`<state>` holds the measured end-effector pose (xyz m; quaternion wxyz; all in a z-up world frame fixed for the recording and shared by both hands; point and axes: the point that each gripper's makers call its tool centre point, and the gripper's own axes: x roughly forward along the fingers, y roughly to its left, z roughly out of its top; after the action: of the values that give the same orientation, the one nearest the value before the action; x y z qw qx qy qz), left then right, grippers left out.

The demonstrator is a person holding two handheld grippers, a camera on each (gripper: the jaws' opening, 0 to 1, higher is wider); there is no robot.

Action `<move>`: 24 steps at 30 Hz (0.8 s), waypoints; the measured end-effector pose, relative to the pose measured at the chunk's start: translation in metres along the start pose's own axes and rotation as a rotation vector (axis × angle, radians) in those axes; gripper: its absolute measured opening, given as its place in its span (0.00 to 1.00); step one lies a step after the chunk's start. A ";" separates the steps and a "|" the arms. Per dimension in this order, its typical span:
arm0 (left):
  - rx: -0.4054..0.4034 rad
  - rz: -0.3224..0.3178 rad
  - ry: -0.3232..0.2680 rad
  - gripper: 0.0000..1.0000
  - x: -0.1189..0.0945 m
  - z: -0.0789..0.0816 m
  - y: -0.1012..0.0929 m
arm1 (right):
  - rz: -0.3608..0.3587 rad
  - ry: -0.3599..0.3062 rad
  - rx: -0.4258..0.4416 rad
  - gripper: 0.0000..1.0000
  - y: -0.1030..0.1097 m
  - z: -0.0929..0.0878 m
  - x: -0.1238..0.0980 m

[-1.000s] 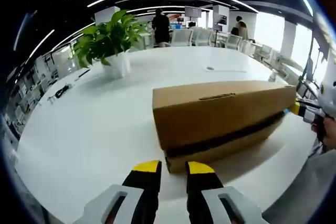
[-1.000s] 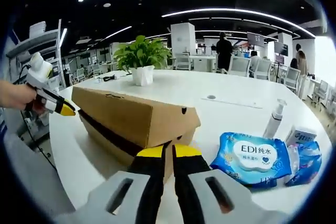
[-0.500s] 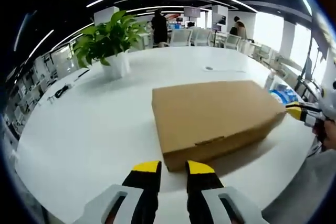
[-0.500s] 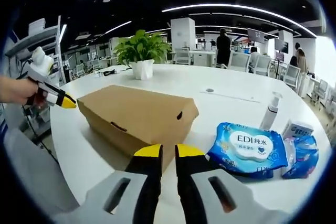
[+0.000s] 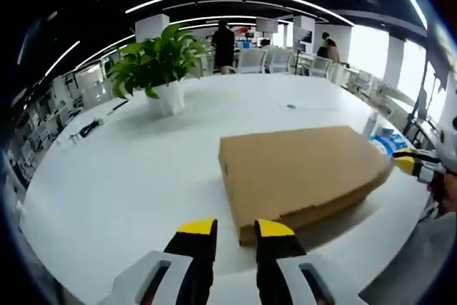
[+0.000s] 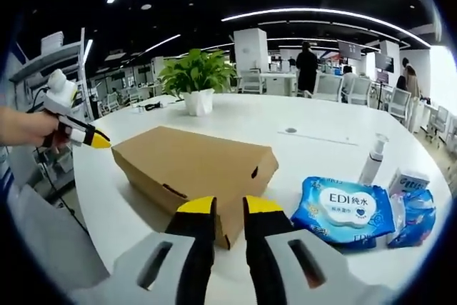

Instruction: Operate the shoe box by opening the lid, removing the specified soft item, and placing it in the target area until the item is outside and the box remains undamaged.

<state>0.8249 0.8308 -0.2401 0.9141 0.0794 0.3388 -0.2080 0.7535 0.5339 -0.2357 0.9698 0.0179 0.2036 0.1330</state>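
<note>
Shoe box [image 6: 193, 166] shut on the white table [image 5: 121, 169]
Left gripper [image 5: 235, 228] and right gripper [image 6: 228, 206] flank its ends, jaws narrowly parted and empty, seemingly poised to lift the lid

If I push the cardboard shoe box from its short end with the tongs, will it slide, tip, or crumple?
The shoe box is long and low, lying flat on the white table, so it probably slides rather than tips. The tabletop looks smooth, which favours sliding. Its thin cardboard walls may dent under a narrow push, so press near a corner.
</note>
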 end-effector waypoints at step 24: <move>0.059 -0.186 0.022 0.32 0.013 -0.023 -0.026 | 0.012 0.090 0.021 0.26 0.020 -0.031 0.006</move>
<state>0.8089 0.8092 -0.2662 0.8843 0.0769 0.3486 -0.3010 0.7414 0.5540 -0.2651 0.9586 0.0232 0.2484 0.1373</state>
